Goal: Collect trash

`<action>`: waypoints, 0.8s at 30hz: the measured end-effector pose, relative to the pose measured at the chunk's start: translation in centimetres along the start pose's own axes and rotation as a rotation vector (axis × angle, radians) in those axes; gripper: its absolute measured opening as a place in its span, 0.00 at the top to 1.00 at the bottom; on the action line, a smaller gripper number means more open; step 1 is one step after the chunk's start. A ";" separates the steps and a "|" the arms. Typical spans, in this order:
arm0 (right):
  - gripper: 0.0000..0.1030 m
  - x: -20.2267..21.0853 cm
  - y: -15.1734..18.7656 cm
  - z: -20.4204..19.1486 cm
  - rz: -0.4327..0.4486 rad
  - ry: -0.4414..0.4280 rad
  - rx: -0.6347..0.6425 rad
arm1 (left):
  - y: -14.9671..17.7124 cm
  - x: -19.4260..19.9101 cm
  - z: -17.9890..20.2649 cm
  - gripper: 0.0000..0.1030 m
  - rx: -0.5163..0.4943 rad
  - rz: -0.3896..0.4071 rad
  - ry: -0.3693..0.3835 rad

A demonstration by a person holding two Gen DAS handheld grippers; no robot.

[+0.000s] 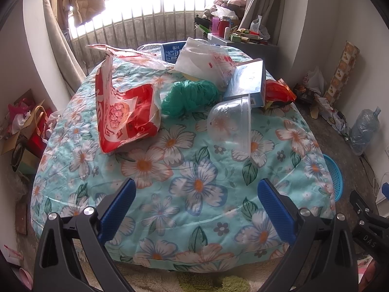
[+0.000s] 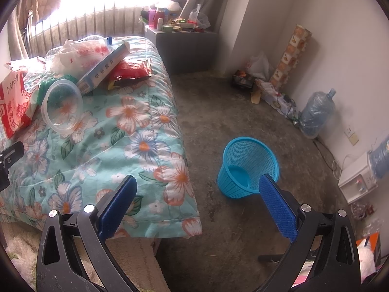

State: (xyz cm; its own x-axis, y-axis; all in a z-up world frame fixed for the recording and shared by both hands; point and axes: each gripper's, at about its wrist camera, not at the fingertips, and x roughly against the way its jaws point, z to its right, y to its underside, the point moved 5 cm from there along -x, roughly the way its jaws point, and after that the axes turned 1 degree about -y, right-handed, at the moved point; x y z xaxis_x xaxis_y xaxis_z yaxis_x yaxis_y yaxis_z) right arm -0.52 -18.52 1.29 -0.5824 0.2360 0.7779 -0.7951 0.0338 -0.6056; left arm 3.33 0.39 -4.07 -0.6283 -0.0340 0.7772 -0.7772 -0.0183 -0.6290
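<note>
Your left gripper (image 1: 197, 204) has its jaws spread wide with nothing between them; only the flowered quilt (image 1: 189, 194) shows in the gap. Your right gripper (image 2: 198, 204) is spread just as wide and also empty, with the quilt's corner and bare concrete floor (image 2: 218, 112) between its blue pads (image 2: 277, 209).

In the left wrist view the trash sits at about 12 o'clock from the jaws, well apart from them, heaped on the far half of the quilt. Nearest is a clear plastic bowl (image 1: 231, 124) at 1 o'clock, tipped on its side, see-through so the flower print shows through it. At 11 o'clock lies a red and white printed bag (image 1: 124, 114), crumpled and half open. Between them, further back, is a balled-up green plastic bag (image 1: 189, 95). A flat blue and white box (image 1: 245, 82) leans just behind the bowl, touching its rim. A shiny red snack wrapper (image 1: 279, 92) lies at the box's right, and a white plastic bag (image 1: 206, 58) with red print sits at the back of the heap.

In the right wrist view a light blue mesh basket (image 2: 248, 168) stands upright on the floor at about 1 o'clock, beside the bed and empty, its rim partly behind your right pad. The heap lies at 10 o'clock there.
</note>
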 end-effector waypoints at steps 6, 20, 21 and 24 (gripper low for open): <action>0.06 -0.1 0.0 0.0 0.002 0.002 0.000 | 0.0 0.0 0.0 0.04 -0.001 -0.001 -0.001; 0.06 -0.3 0.1 -0.2 0.018 0.021 0.001 | 0.2 0.0 -0.5 0.04 0.000 0.002 -0.004; 0.06 -0.3 0.1 -0.2 0.018 0.022 0.001 | 0.2 0.0 -0.5 0.04 0.000 0.001 -0.004; 0.06 -0.3 0.0 -0.3 0.018 0.022 -0.001 | 0.2 0.0 -0.7 0.04 -0.001 0.001 -0.005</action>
State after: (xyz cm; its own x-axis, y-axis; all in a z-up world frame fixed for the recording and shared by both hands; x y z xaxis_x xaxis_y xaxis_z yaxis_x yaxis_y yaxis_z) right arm -0.34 -18.26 1.00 -0.5928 0.2581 0.7628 -0.7843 0.0298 -0.6196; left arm 3.10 1.05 -4.21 -0.6289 -0.0386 0.7765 -0.7766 -0.0169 -0.6298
